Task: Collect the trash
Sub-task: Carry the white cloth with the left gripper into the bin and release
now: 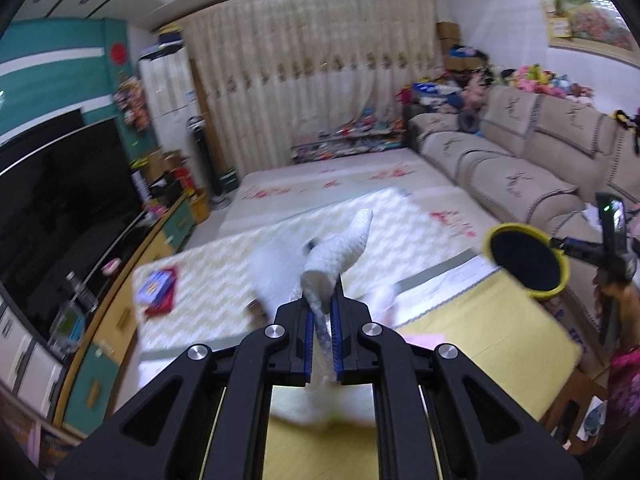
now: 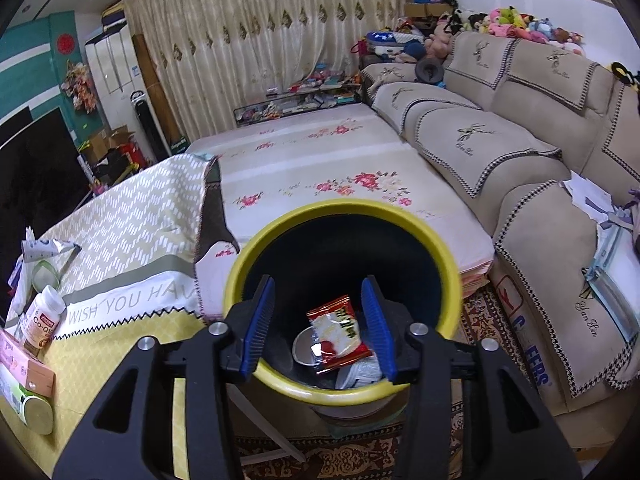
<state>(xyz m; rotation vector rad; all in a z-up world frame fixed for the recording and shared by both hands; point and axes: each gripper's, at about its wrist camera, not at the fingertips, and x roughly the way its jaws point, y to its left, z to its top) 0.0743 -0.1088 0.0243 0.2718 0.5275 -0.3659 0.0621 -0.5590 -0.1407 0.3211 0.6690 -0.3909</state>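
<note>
A: Left claw (image 1: pixel 322 312) pinched on a white foam wrap (image 1: pixel 338 250), held up over the desk (image 1: pixel 472 320), well left of the bin (image 1: pixel 526 258).

B: And the right claw (image 2: pixel 322 320)?

A: Spread, seemingly gripping the bin's yellow rim (image 2: pixel 448 256) beside the desk. Red wrapper (image 2: pixel 338 330) already inside.

B: Step in hand?

A: Probably carrying the wrap to the bin.

B: Next?

A: Swing rightward until above the rim, then release. Light and floppy; likely to snag on the pads.

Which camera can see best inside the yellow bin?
The right wrist view: it looks straight down into the bin, showing a red wrapper at the bottom. The left wrist view shows only its rim and dark mouth, off to the right.
</note>
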